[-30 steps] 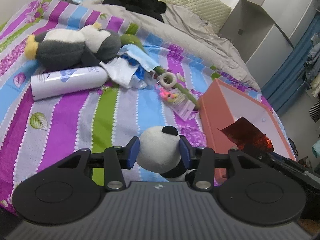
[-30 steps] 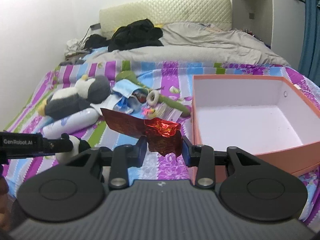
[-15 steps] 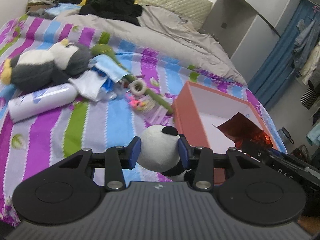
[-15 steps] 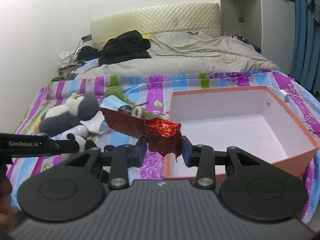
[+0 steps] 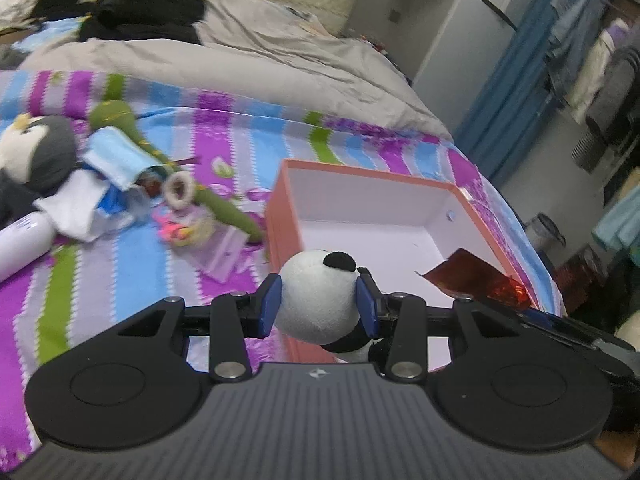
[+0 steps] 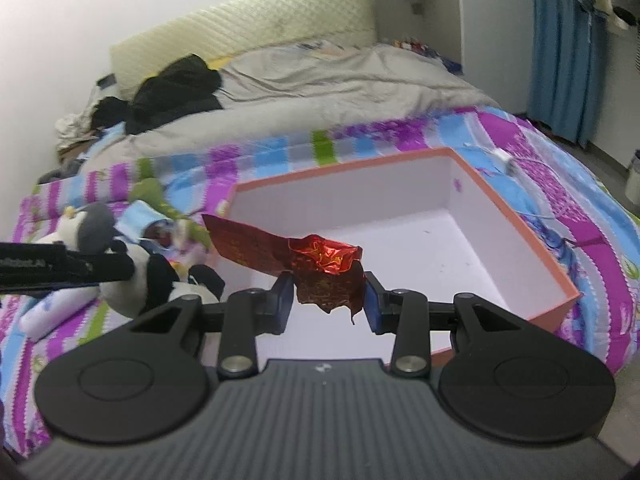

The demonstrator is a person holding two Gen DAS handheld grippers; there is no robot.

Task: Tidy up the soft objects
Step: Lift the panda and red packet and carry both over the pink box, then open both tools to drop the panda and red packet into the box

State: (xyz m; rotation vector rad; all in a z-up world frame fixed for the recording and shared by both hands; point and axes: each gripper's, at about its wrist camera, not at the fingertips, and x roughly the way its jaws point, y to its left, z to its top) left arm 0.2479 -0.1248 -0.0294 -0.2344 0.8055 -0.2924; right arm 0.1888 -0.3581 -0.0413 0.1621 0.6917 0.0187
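Observation:
My left gripper (image 5: pixel 319 307) is shut on a small panda plush (image 5: pixel 320 292) and holds it above the near left corner of the open orange box (image 5: pixel 280 216). My right gripper (image 6: pixel 325 298) is shut on a crumpled red foil wrapper (image 6: pixel 320 264) and holds it over the box's white inside (image 6: pixel 400 240). The wrapper also shows in the left wrist view (image 5: pixel 472 278), and the panda in the right wrist view (image 6: pixel 136 280). A grey penguin plush (image 5: pixel 36 152) lies on the striped bedspread at the left.
Left of the box lie a blue face mask (image 5: pixel 116 156), a green plush (image 5: pixel 120 120), a white bottle (image 5: pixel 20 240), a white ring (image 5: pixel 180 190) and small packets. A grey duvet (image 5: pixel 240 64) and black clothes (image 5: pixel 144 8) are behind. Cupboards and blue curtain (image 5: pixel 516 72) stand right.
Both grippers have moved right and forward with their loads. The panda and the wrapper now hang over the box instead of beside it.

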